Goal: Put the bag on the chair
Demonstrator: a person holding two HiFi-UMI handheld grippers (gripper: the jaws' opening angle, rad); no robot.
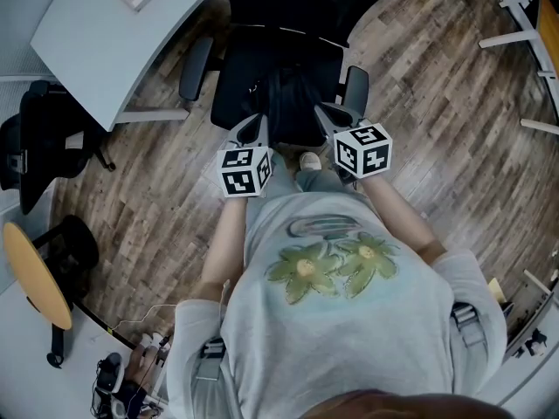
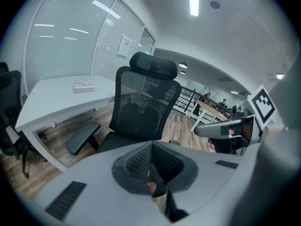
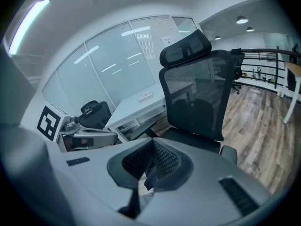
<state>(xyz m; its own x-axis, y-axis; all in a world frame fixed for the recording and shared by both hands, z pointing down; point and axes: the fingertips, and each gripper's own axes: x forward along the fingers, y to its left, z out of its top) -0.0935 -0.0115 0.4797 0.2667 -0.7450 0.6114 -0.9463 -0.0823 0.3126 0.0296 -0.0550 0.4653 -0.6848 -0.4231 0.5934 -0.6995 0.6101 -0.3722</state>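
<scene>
Black bag [image 1: 293, 112], hanging from left hand-held gripper [image 1: 252, 130]

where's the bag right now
In the head view the black bag hangs from the left gripper and right gripper, at the front of the office chair.

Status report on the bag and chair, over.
Left tongs and right tongs both shut on straps of the black fabric bag. Bag held over the black mesh office chair, not released. Nothing in the way.

No words or numbers can be read. The left marker cube [image 1: 244, 170] and right marker cube [image 1: 362, 151] show only black and white squares. The paper [image 2: 125, 46] on the glass wall is too small to read.
</scene>
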